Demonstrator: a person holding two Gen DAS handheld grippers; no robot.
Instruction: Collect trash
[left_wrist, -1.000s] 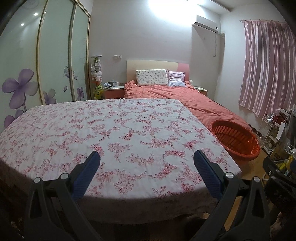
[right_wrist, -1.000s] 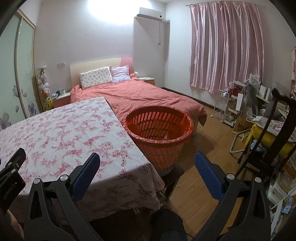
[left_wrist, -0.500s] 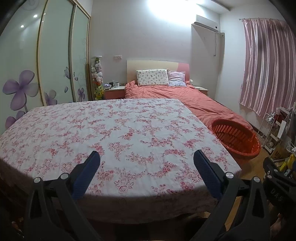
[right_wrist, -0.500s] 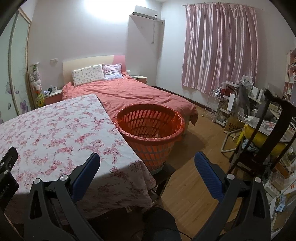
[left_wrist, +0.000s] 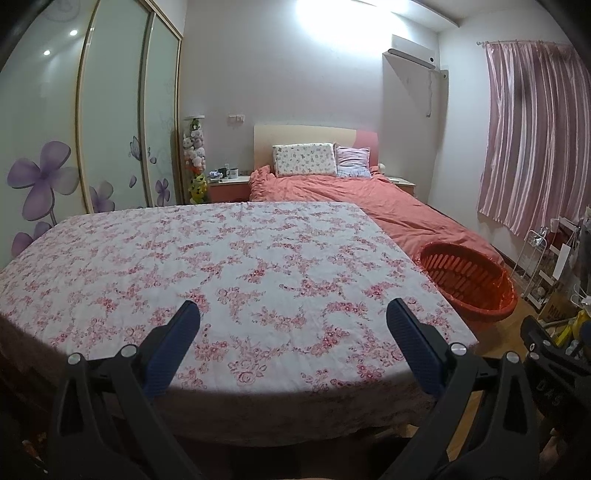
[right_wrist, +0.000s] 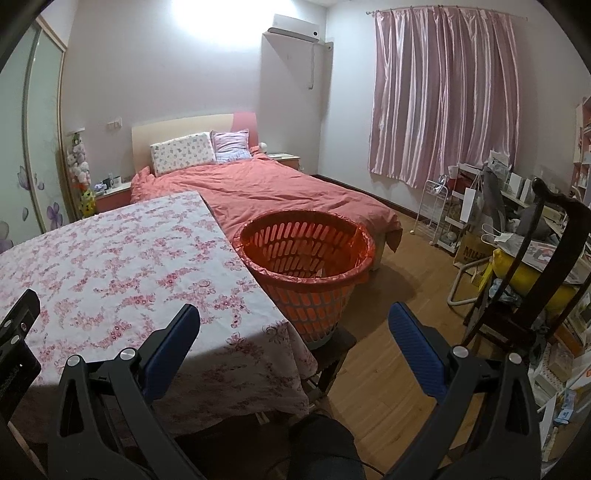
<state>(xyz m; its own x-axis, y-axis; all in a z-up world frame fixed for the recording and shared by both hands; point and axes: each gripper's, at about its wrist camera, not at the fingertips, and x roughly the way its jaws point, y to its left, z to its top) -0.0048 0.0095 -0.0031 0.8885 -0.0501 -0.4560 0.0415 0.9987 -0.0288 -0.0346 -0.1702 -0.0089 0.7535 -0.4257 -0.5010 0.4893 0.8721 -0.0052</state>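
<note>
With both the left gripper (left_wrist: 291, 325) and right gripper (right_wrist: 293, 326) spread wide and empty, scan the bare floral-clothed table (left_wrist: 236, 258) edge to edge for trash before turning to the orange slatted plastic basket (right_wrist: 306, 254) at its right edge.

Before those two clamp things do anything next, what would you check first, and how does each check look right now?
1. Left hand-held gripper open and empty: ok.
2. Right hand-held gripper open and empty: ok.
3. Basket upright beside the table, mouth clear: ok.
4. Liner folded over the basket rim: ok.
5. Trash to pick up on the tablecloth: not ok, none shows.
6. Trash elsewhere, such as on the floor: cannot tell.
</note>
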